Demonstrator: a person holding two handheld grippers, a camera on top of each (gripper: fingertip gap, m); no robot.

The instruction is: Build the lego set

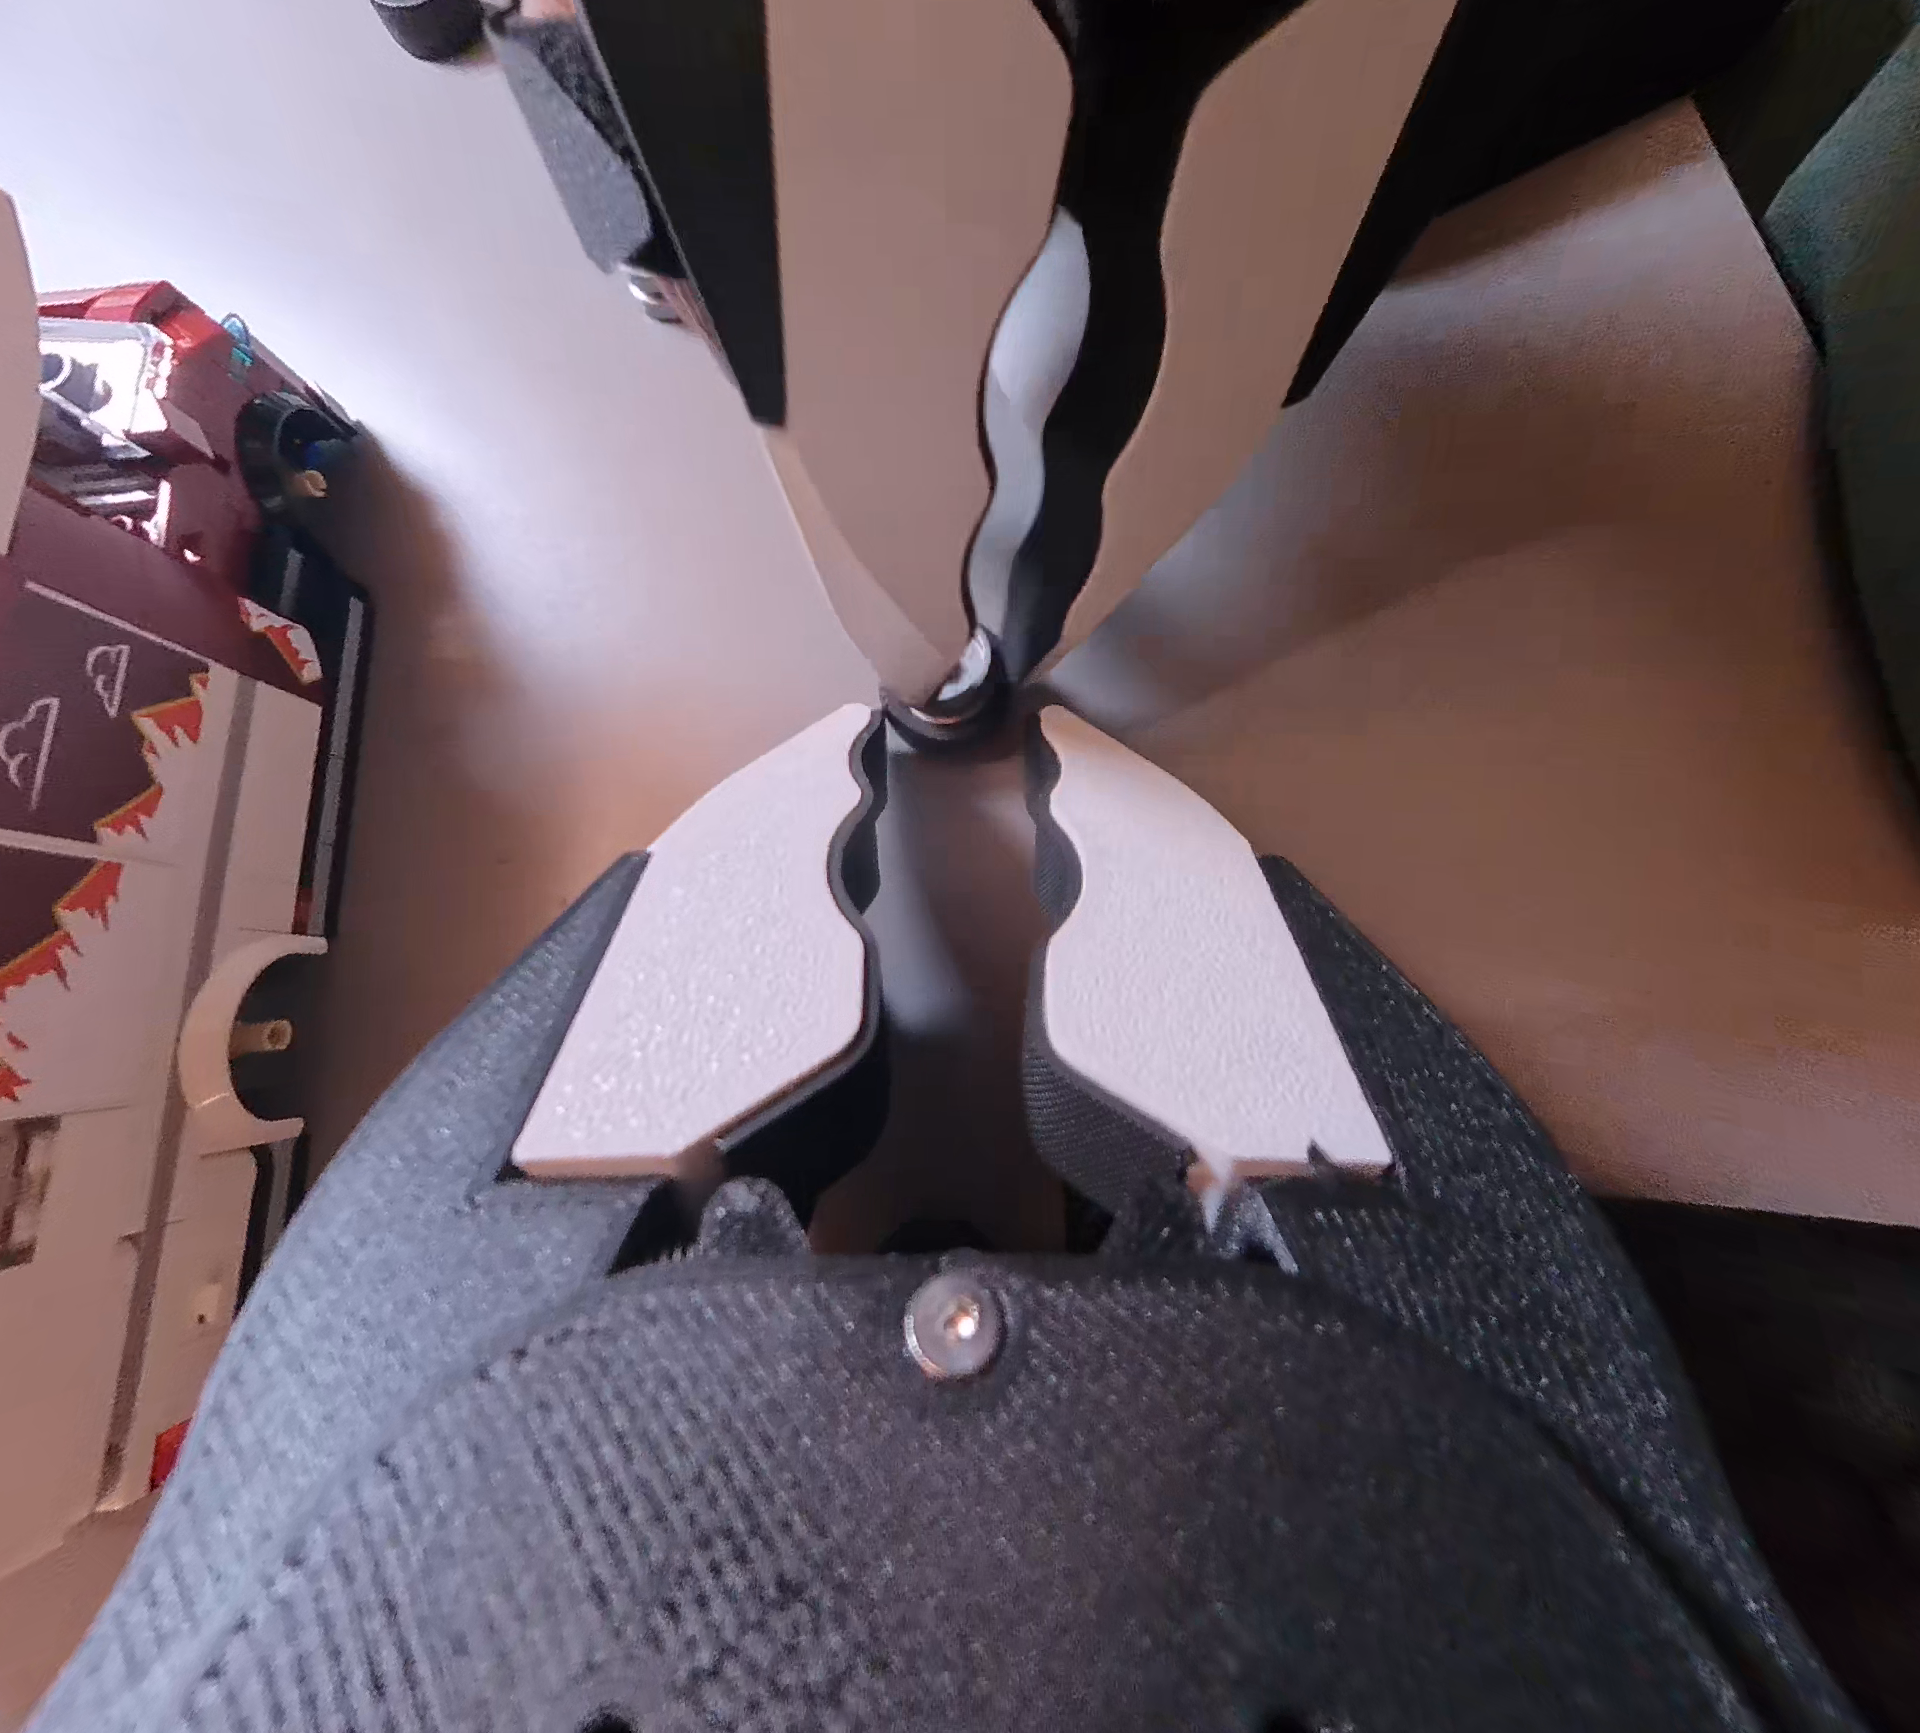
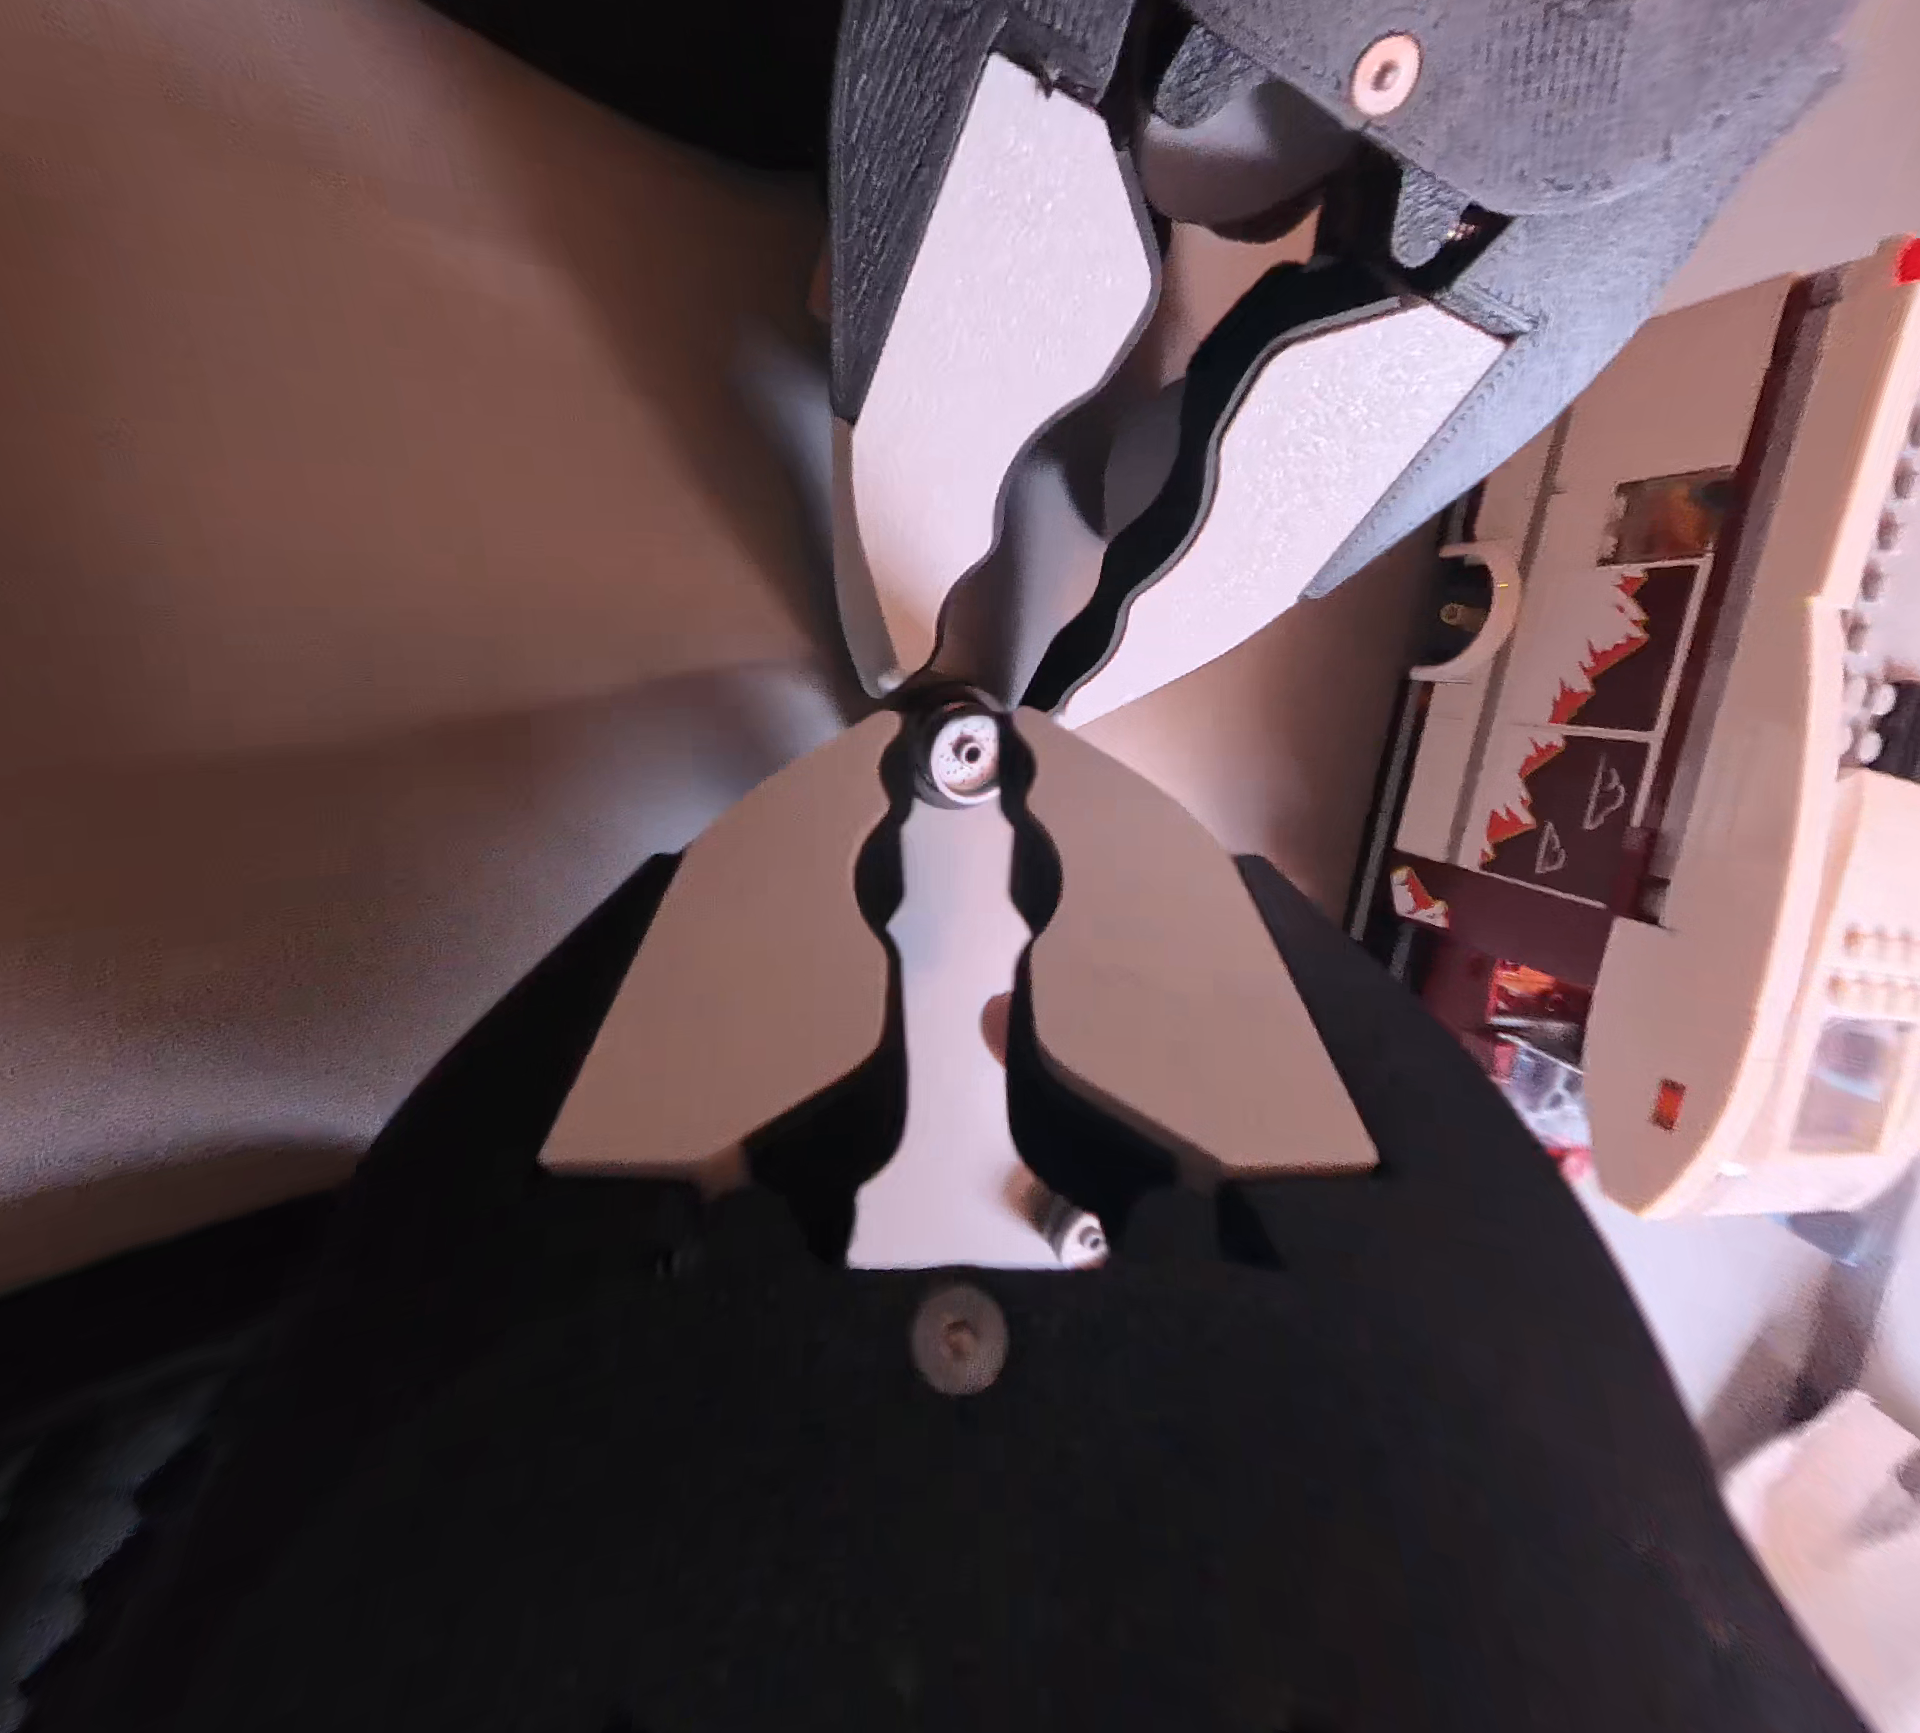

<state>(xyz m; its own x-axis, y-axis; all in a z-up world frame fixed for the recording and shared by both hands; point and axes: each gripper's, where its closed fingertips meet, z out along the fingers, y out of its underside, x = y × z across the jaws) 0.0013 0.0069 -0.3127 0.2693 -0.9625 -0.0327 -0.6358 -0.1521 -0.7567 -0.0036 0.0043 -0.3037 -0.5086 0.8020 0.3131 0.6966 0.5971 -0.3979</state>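
At the far left of the left wrist view, a brick-built toy vehicle in dark red and cream (image 1: pixel 156 748) lies on the pale, smooth tabletop (image 1: pixel 468 333), with a pair of loose black wheels on an axle (image 1: pixel 426 10) farther off. In the middle, a small black toy tyre with a silvery hub (image 1: pixel 951 696) is pinched from the near side by the left gripper (image 1: pixel 961 733), while the right gripper (image 2: pixel 956 774) is closed on the same tyre from the opposite side, apparently so that it is steadied between both. A green upholstered seat (image 1: pixel 1860 281) is seen at the right.
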